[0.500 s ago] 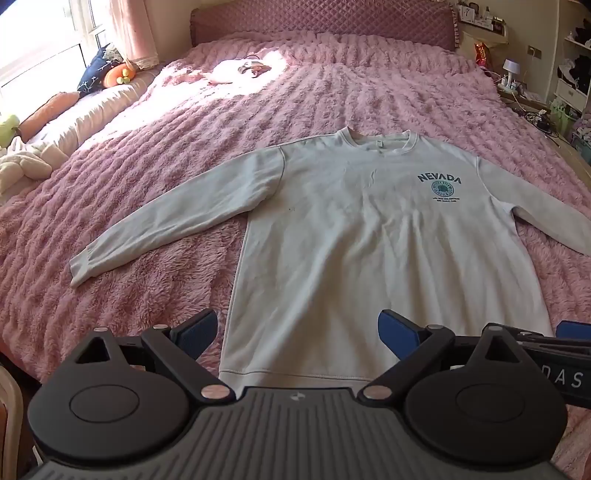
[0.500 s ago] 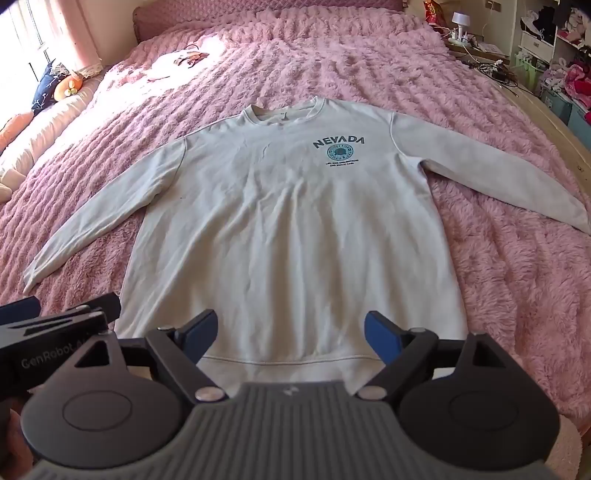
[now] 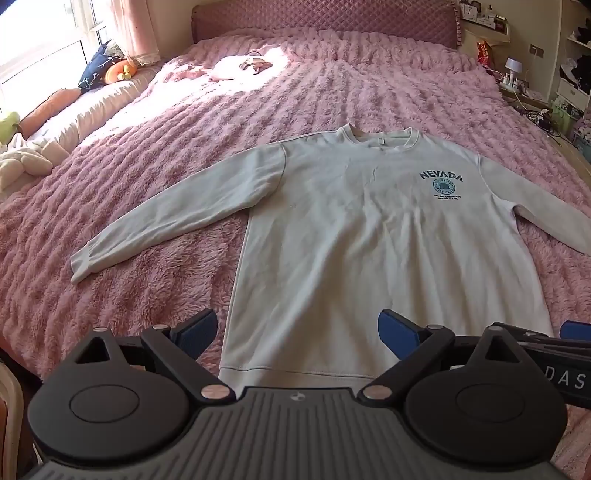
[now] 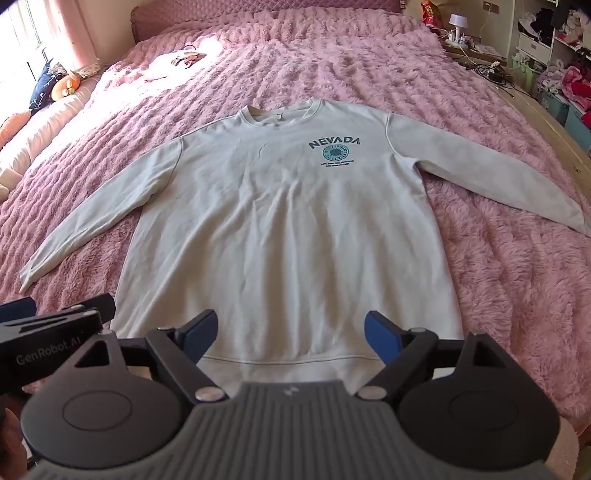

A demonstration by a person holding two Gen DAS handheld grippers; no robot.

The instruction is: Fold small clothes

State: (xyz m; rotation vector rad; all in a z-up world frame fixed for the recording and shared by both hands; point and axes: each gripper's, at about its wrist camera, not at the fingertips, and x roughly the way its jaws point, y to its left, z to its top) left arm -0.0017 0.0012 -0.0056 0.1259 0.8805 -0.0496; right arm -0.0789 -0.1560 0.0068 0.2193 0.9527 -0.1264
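A pale grey long-sleeved sweatshirt (image 3: 369, 240) with a "NEVADA" print lies flat, front up, on the pink bed, both sleeves spread outward; it also shows in the right wrist view (image 4: 288, 229). Its hem is nearest to me. My left gripper (image 3: 297, 332) is open and empty above the hem's left part. My right gripper (image 4: 291, 332) is open and empty above the hem's middle. The right gripper's body shows at the right edge of the left wrist view (image 3: 554, 350). The left gripper's body shows at the left edge of the right wrist view (image 4: 55, 325).
The fluffy pink bedspread (image 3: 332, 85) covers the whole bed, with a quilted headboard (image 3: 332, 18) behind. A small pale item (image 3: 236, 68) lies near the pillows. Cushions and soft toys (image 3: 107, 70) line the left window side. A bedside lamp and cluttered shelves (image 4: 546, 66) stand at the right.
Both grippers have shifted very slightly; the sweatshirt lies as before and both jaws stay open.
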